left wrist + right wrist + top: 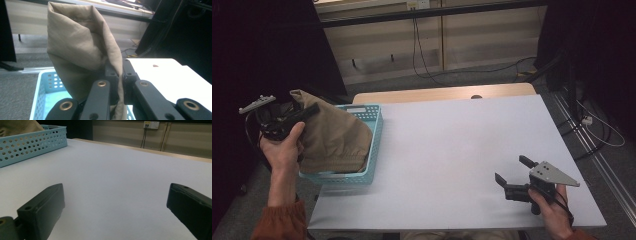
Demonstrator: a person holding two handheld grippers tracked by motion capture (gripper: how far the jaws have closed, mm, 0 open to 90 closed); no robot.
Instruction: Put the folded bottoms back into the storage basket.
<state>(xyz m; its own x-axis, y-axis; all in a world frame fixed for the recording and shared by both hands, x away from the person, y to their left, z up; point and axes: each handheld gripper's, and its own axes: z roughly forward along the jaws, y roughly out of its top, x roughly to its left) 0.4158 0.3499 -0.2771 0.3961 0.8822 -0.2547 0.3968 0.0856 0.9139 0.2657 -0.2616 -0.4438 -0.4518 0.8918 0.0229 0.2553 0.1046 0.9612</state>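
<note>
- Left gripper (309,111), at the left edge of the high view, has its jaws pinched together on a fold of the tan cloth (334,137); in the left gripper view the fabric (80,47) is squeezed between the two black jaws and rises above them toward the top of the frame.
- From that pinch the cloth hangs down into the light blue perforated basket (374,140), which sits at the left edge of the white table (452,145).
- Its lower folds rest inside the basket; its top corner stands above the basket rim, up by the gripper.
- Right gripper (511,172) is low at the lower right of the high view, over the table, well apart from the basket.
- Its jaws stand wide apart with bare tabletop between them in the right gripper view (115,202); the basket (32,143) shows at that frame's upper left.
</note>
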